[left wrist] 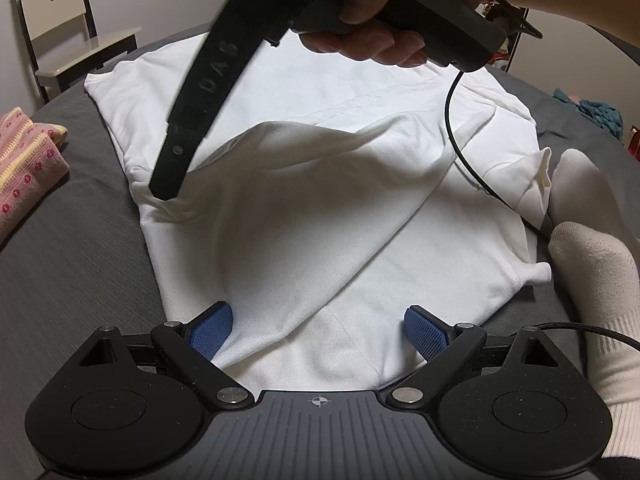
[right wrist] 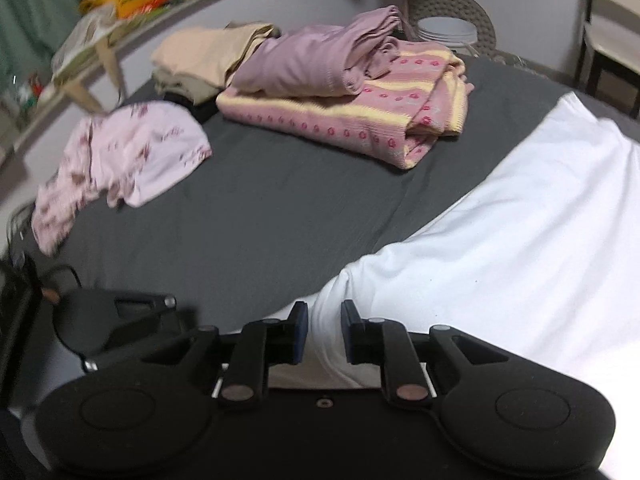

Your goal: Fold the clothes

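The right gripper (right wrist: pixel 324 334) pinches a fold of the white shirt (left wrist: pixel 320 208) between its 2 nearly closed fingers. The left gripper (left wrist: pixel 318 330) is wide open above the shirt's near edge. The shirt lies spread on a gray bed (right wrist: pixel 248 208), beside folded clothes (right wrist: pixel 352 104).

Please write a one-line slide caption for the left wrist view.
Open left gripper faces a half-folded white shirt on grey bedding; right gripper meets its sleeve.
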Tool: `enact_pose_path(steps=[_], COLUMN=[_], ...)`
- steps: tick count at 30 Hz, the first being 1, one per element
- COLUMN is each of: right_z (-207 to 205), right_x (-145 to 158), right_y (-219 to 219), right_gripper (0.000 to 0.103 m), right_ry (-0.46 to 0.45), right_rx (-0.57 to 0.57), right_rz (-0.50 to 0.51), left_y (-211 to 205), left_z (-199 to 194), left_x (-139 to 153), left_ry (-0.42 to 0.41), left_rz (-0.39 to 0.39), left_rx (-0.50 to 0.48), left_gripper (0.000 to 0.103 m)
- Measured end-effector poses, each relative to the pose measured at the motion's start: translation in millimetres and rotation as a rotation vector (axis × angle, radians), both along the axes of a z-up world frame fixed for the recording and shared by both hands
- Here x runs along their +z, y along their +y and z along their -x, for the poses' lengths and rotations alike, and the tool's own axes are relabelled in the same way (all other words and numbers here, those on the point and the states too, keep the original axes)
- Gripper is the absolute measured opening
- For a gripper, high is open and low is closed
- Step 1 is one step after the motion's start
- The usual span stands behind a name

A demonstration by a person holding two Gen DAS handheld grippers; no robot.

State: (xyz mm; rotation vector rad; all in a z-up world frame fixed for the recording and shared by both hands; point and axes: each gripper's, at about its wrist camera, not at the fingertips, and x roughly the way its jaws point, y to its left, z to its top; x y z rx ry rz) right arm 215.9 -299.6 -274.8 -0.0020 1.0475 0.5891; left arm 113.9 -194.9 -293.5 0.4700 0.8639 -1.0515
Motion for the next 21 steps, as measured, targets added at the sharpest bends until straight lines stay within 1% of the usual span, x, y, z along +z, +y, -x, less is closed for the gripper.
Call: enact_pose_path(steps=[2,4,8,11,13,16,18,19,21], right_z=[-4.5,-9.4,-11.2,-7.9,-4.9,-2.7,1.1,3.0,4.7], right_x=[-2.5,-5.8,-10.7,-13.4,-15.8,-18.4,-17.7,-17.4,-10.6], right_y=[-4.9,-8.9,-13.9,-6.6,-0.9,12.3,21.9,26.6,28.9], right_gripper=[0.018,0.018,0.018,0.018,0.013,0.013,0.012,0.007,0.006], right_ry=[0.018,0.037,0.052,0.042,0.032,0.011,-0.024,-0.042,-0.071], right_rx=[-0.032,-0.065,-0.083,-0.045,-0.021,0.014,0.046,0.062,0.078], right_rz=[-0.043,-0.063,-0.061,0.005,0.041,0.11,0.174,0.206,0.243], left_y=[0.0,0.1,-0.6,-0.6,-0.5,-0.9,-1.3,-1.3,-1.4], left_z=[0.1,-0.5,-0.4,-0.5,-0.4,-0.5,-0.6,-0.5,-0.4], left_x=[-0.1,0.2,0.9,1.0,1.1,1.3,1.4,1.2,1.2], left_ry=[0.0,0.001,0.001,0.002,0.002,0.002,0.002,0.002,0.002], left_rz=[0.0,0.001,0.001,0.002,0.002,0.001,0.001,0.001,0.001], left_rx=[0.0,0.0,0.0,0.0,0.001,0.001,0.001,0.001,0.002], left_gripper=[0.092,0.092,0.092,0.092,0.092,0.092,0.092,0.092,0.092])
